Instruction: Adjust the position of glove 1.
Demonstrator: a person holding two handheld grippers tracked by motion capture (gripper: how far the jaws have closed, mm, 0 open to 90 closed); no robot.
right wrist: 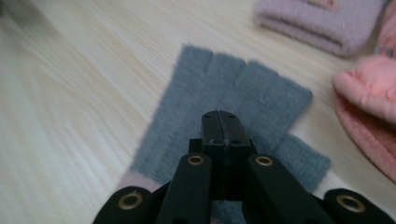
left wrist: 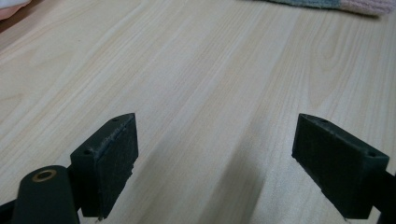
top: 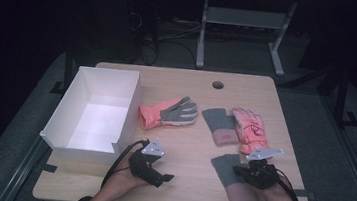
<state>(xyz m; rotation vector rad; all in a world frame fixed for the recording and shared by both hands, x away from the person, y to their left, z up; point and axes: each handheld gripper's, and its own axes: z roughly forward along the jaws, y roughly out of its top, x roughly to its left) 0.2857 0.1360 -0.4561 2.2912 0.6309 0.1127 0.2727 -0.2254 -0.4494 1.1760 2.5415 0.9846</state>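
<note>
Gloves all on desk (top: pixel 186 146), none in white box (top: pixel 92 144) yet. Right gripper (top: pixel 240 169) pressed together, empty, over near grey glove (right wrist: pixel 233 100). Left gripper (top: pixel 164 178) spread apart, empty, above bare desk. Two pink gloves (top: pixel 167 112) and second grey one (top: pixel 219 126) untouched; likely packing barely begun.

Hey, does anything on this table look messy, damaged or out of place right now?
Nothing stands out. Four gloves lie flat on the table, undamaged, with the grey fingerless glove under the right gripper. The white box sits upright.
</note>
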